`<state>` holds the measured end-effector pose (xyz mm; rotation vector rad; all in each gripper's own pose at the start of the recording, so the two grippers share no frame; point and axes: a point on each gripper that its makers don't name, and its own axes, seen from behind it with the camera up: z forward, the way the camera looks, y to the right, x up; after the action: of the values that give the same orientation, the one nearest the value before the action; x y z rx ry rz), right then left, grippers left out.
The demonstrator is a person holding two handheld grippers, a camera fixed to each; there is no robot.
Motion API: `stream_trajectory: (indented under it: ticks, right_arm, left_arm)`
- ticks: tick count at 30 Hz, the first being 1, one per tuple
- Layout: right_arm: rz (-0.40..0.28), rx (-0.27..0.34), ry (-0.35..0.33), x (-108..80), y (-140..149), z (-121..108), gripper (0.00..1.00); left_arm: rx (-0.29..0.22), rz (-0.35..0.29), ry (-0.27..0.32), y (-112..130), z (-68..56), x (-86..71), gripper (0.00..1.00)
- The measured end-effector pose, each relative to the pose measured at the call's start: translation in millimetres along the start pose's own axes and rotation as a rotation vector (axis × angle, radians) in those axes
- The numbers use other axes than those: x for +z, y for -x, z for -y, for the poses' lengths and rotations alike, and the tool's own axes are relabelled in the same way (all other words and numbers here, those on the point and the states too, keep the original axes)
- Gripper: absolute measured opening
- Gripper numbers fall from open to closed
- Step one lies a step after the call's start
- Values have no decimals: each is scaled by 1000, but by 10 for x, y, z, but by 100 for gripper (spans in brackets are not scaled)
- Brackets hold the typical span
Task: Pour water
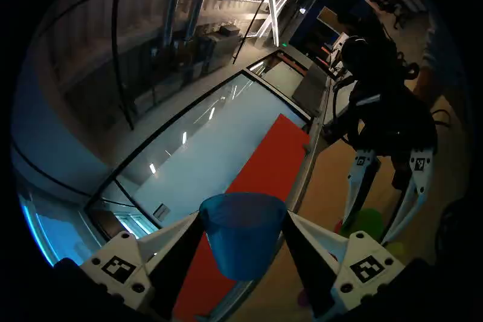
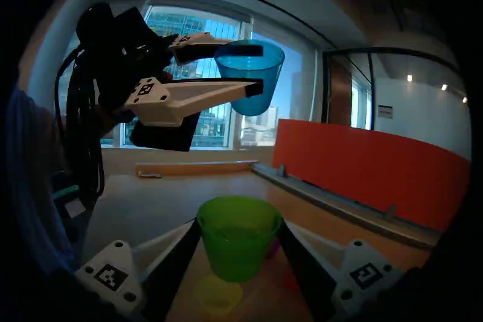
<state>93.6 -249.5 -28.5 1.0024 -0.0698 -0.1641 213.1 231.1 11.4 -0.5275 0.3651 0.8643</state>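
Blue translucent plastic cup (image 1: 243, 234) was clamped in my left jaws, green plastic cup (image 2: 238, 237) in my right jaws; I judged centring above green, then tilting slowly, best.

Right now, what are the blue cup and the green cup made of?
The blue cup looks like thin plastic, smooth and see-through: in the right gripper view, daylight glows through its wall. The green cup is probably the same sort of plastic, translucent with a slight shine: its wall lets light through and its rim is thin and even.
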Motion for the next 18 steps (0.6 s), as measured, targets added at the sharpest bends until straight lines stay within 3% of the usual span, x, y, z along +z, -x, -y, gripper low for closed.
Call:
stream_trajectory:
  ticks: [6,18]
  right_arm:
    - [-11,-1,2,-3,-37,6,92]
    - [-23,2,7,-16,-50,-2,92]
  left_arm:
    - [-123,14,1,53,22,14,87]
    - [-444,26,23,152,89,16,87]
